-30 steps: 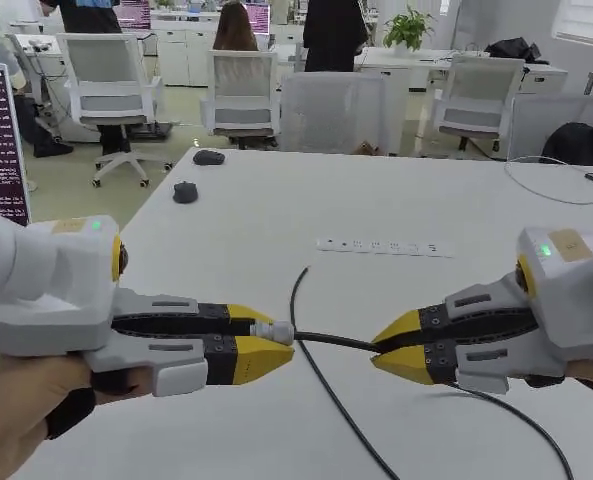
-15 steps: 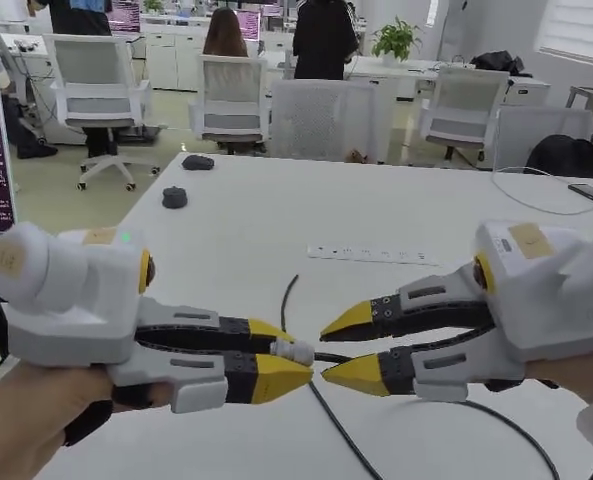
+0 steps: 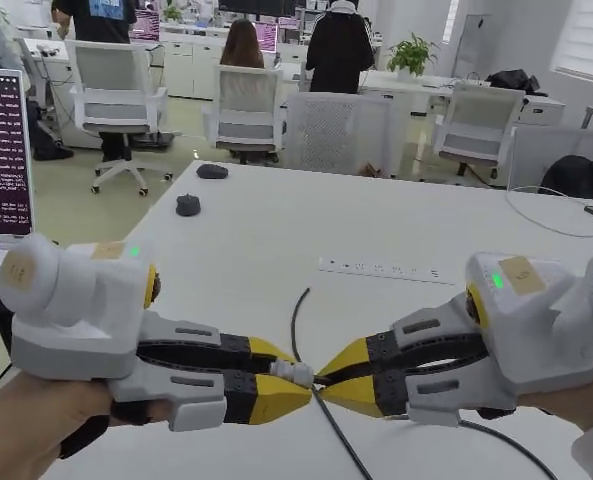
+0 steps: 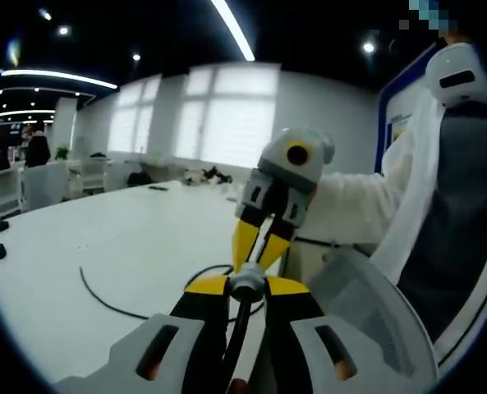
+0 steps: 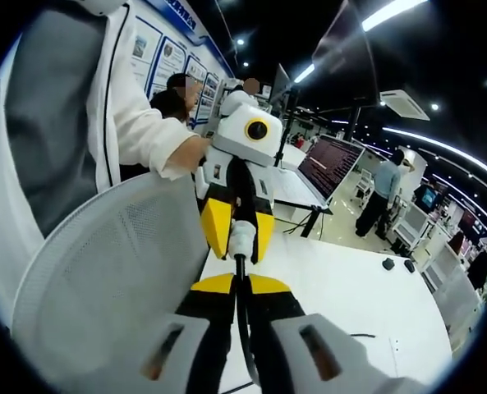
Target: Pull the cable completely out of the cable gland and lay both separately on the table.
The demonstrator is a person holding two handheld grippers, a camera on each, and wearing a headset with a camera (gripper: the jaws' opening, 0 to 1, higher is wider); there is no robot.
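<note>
My left gripper (image 3: 298, 375) is shut on the white cable gland (image 3: 295, 372) just above the white table (image 3: 426, 230). My right gripper (image 3: 323, 380) faces it tip to tip and is shut on the black cable (image 3: 297, 305) right where it leaves the gland. In the left gripper view the gland (image 4: 245, 283) sits between my yellow jaws, with the right gripper (image 4: 262, 242) just beyond it. In the right gripper view the cable (image 5: 240, 275) runs from my jaws to the gland (image 5: 240, 240) in the left gripper (image 5: 240, 246). The rest of the cable loops over the table.
A white power strip (image 3: 381, 270) lies on the table behind the grippers. Two dark mice (image 3: 188, 205) (image 3: 212, 171) sit at the far left corner. A screen (image 3: 1, 150) stands at the left. Office chairs (image 3: 341, 130) and people are beyond the table.
The right gripper let go of the cable farther out, opened, moved toward the gland and shut again on the cable right beside it. The left gripper kept hold of the gland.
</note>
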